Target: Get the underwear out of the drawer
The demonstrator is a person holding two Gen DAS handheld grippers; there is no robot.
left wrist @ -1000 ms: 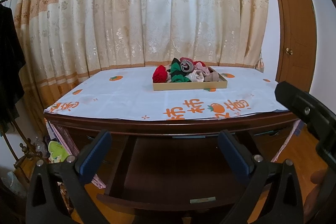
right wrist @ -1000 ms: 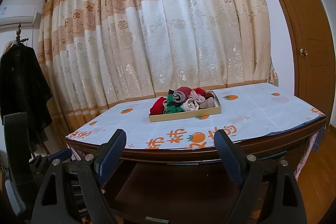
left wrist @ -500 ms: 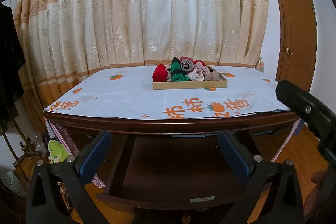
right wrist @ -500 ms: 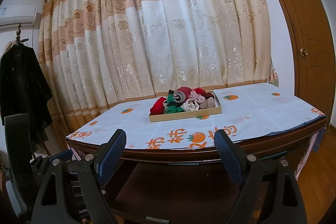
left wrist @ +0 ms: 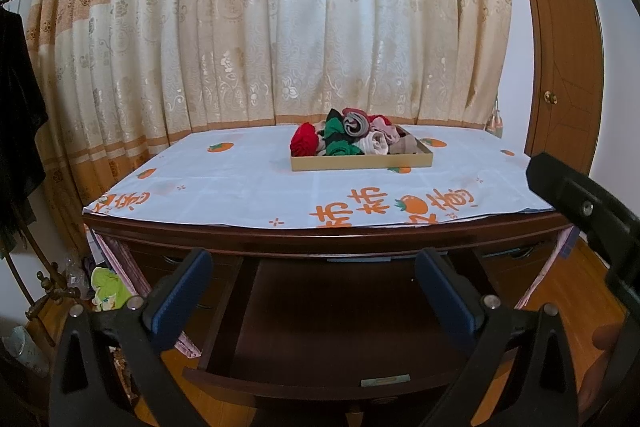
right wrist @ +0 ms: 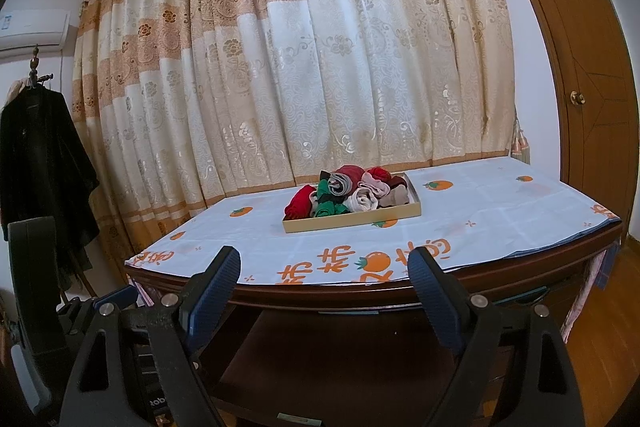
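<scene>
A dark wooden drawer (left wrist: 336, 331) (right wrist: 340, 359) stands pulled out from the table front, and its visible floor is bare. Rolled underwear (left wrist: 352, 137) (right wrist: 348, 195) in red, green, grey and beige is piled in a shallow tan tray (left wrist: 360, 162) (right wrist: 352, 221) on the tabletop. My left gripper (left wrist: 316, 287) hovers open over the drawer with nothing between its blue pads. My right gripper (right wrist: 324, 287) is also open and empty, in front of the table edge. The right gripper's body (left wrist: 588, 211) shows at the right in the left wrist view.
The table (left wrist: 280, 187) wears a white cloth with orange fruit prints and backs onto a long patterned curtain (left wrist: 280, 27). A wooden door (right wrist: 592, 67) is at the right. A dark coat (right wrist: 36, 163) hangs on a stand at the left. Clutter lies on the floor (left wrist: 104, 287) left of the table.
</scene>
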